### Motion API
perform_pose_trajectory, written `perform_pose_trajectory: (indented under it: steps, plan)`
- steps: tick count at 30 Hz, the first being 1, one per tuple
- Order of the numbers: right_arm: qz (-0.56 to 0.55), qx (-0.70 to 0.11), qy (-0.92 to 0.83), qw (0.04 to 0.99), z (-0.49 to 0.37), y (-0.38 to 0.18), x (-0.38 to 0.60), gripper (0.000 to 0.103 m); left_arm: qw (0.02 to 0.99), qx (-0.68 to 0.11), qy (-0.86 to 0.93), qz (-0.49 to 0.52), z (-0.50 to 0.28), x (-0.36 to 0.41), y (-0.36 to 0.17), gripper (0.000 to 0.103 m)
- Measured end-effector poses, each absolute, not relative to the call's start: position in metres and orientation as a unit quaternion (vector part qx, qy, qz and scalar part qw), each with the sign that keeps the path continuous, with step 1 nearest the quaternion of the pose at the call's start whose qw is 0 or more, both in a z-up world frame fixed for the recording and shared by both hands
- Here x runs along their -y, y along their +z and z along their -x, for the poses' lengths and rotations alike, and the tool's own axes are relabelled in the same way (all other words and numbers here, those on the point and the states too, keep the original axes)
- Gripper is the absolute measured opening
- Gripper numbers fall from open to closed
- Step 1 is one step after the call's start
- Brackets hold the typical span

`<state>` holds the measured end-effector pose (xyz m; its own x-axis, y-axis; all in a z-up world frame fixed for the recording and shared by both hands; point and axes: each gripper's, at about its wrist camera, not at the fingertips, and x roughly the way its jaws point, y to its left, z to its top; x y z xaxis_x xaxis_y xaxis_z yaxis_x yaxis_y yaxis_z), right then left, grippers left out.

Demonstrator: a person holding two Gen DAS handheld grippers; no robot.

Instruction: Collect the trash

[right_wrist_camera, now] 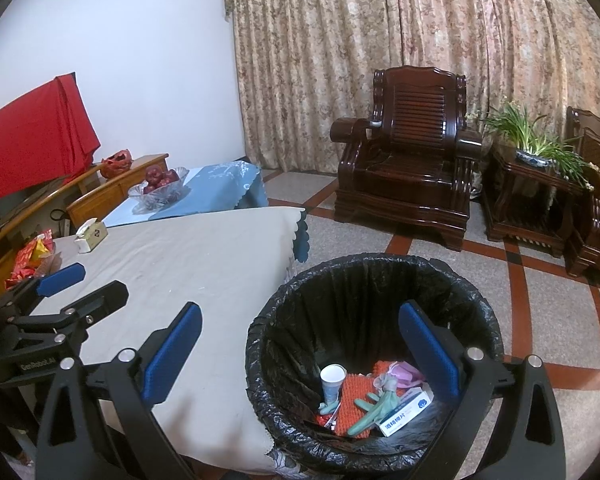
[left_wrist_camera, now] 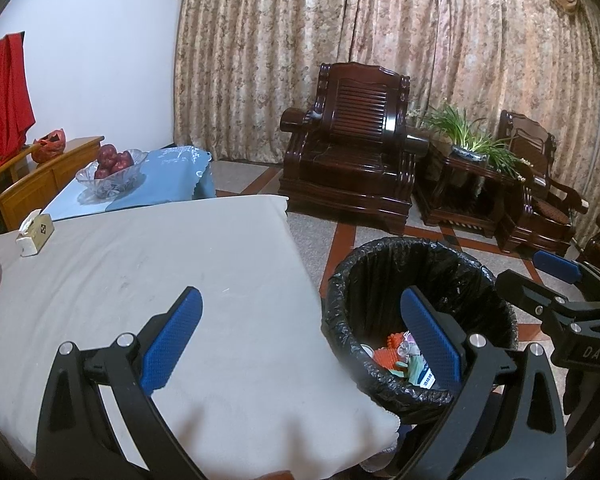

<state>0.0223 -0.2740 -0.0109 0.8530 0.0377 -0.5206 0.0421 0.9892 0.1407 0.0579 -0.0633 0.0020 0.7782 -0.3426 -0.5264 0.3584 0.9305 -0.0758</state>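
right wrist view: both grippers (right_wrist_camera: pixel 300 356) spread, empty; trash sits in bin (right_wrist_camera: pixel 284 300) at 6 o'clock, table (right_wrist_camera: pixel 188 264) looks done.

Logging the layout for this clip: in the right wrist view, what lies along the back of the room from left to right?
Red cloth → fruit bowl → dark wooden armchair → potted plant.

A matt grey cloth (right_wrist_camera: pixel 188 264) covers the tabletop. The bin liner (right_wrist_camera: pixel 380 288) is thin, crinkled, glossy black plastic. Inside lie a paper cup (right_wrist_camera: pixel 333 380), a bumpy orange mat (right_wrist_camera: pixel 354 400), a rubbery green glove (right_wrist_camera: pixel 374 408) and a cardboard box (right_wrist_camera: pixel 406 410). The armchair (right_wrist_camera: pixel 412 168) is polished dark wood; the fruit bowl (right_wrist_camera: pixel 160 192) is cut glass.
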Motion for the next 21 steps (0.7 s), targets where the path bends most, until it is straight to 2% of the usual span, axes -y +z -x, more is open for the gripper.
perform_pose_trajectory:
  steps: [21]
  plan:
    - [-0.073,-0.271,-0.002,0.96,-0.0224,-0.0102,0.274,0.097,0.943,-0.277,-0.186,-0.015,-0.0585,0.0633,0.0028,0.097]
